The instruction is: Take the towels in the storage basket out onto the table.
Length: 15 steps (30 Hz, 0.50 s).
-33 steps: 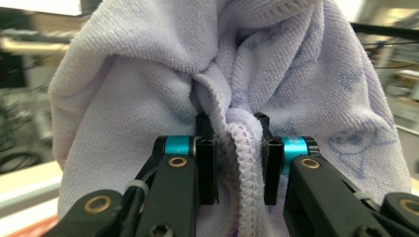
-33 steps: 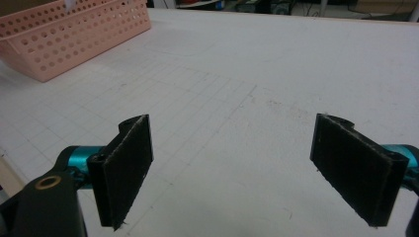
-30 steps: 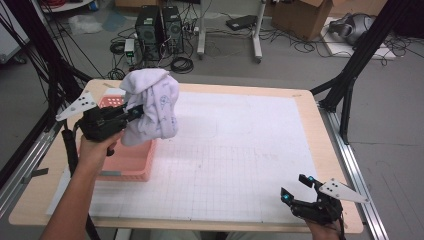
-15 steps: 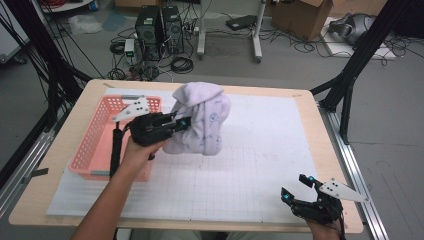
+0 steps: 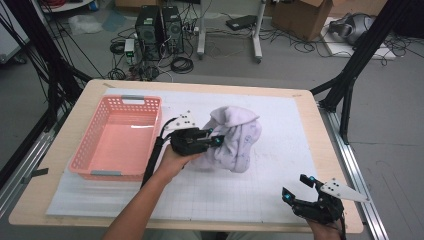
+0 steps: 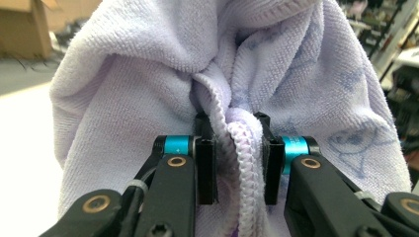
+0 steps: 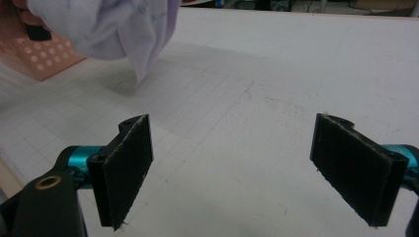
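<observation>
A pale lilac towel (image 5: 235,137) hangs bunched over the middle of the white gridded mat (image 5: 280,130), its lowest folds near the surface. My left gripper (image 5: 216,139) is shut on a fold of the towel (image 6: 163,74), whose stitched hem runs between the pads in the left gripper view (image 6: 236,158). My right gripper (image 5: 299,188) rests open near the table's front right edge, with nothing between its pads (image 7: 127,168). In the right gripper view the towel (image 7: 104,24) hangs at the top left, above the mat (image 7: 276,69).
A pink plastic basket (image 5: 118,139) stands empty on the left of the mat; its corner (image 7: 44,61) shows behind the towel in the right gripper view. Computers, cables and stand legs lie on the floor beyond the wooden table edge (image 5: 200,85).
My left gripper has carried the towel rightward from above the basket to the middle of the mat and lowered it. The right gripper has stayed still.
</observation>
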{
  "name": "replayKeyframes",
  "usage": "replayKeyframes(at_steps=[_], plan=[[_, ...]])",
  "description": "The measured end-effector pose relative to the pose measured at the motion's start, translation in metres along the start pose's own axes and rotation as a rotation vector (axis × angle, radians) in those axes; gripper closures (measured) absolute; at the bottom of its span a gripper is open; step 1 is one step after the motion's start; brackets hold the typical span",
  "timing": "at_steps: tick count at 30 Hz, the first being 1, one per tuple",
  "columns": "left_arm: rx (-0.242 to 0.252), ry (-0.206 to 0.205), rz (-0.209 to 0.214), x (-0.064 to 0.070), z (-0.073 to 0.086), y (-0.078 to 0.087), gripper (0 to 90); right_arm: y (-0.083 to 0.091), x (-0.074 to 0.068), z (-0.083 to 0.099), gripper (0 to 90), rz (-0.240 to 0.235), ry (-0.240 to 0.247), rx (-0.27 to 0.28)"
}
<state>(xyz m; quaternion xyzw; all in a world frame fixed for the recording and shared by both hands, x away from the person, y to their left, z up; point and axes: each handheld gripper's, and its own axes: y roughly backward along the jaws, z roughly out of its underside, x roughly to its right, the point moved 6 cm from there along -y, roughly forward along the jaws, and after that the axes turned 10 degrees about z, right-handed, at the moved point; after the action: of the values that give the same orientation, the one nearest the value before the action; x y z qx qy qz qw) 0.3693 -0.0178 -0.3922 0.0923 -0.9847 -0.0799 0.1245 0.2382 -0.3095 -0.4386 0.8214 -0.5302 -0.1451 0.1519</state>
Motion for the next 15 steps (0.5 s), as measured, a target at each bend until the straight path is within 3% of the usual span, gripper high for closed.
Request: replayKeyframes(at_steps=[6, 11, 13, 15], plan=[[-0.06, 0.014, 0.013, -0.003, 0.023, -0.026, 74.8, -0.002, 0.001, 0.002, 15.4, -0.003, -0.003, -0.007], [-0.109, 0.062, -0.019, -0.014, 0.04, -0.036, 72.5, -0.003, 0.001, 0.002, 15.4, -0.007, -0.004, -0.007], [-0.119, 0.113, -0.055, -0.02, 0.045, -0.037, 64.0, -0.003, 0.001, 0.002, 15.4, -0.007, -0.006, -0.009], [-0.104, 0.164, -0.116, -0.024, 0.043, -0.036, 43.2, -0.004, 0.002, 0.002, 15.4, -0.009, -0.002, -0.011]])
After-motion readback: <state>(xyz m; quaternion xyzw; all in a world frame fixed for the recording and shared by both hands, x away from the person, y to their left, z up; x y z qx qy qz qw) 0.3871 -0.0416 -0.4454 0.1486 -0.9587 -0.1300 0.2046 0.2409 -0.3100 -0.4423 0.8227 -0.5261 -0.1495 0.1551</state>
